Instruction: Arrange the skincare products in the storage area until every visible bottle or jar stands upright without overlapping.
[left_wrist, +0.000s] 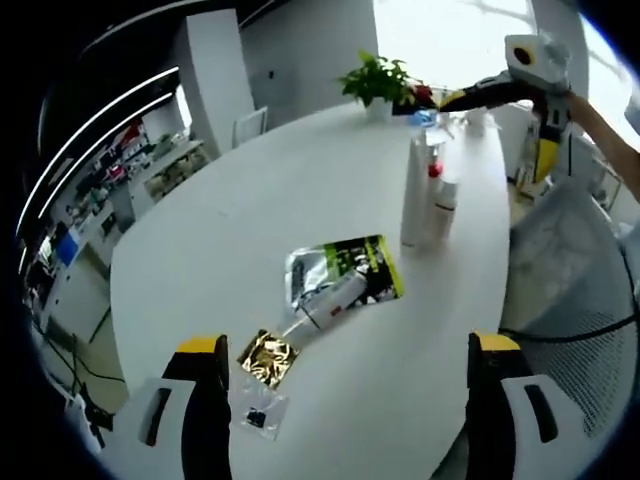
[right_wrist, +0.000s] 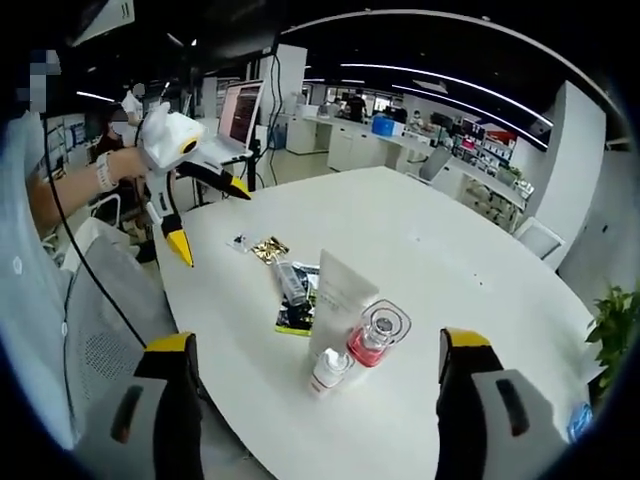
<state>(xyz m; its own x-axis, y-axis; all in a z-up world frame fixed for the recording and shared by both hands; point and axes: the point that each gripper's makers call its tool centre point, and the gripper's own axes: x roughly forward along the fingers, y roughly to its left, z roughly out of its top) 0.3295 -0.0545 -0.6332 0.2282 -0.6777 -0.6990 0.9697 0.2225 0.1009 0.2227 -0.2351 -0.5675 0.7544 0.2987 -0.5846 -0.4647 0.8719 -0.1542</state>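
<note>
Three products stand together on the white table: a tall white tube, a clear bottle of pink liquid and a small white bottle. A slim clear tube lies flat on a green-black foil sachet. My left gripper hovers open above the table's near edge, holding nothing. On the far side of the standing group is my right gripper, also open and holding nothing.
A gold sachet and a small clear bag lie near the lying tube. A potted plant stands at the table's far end. A mesh chair sits at the table's edge.
</note>
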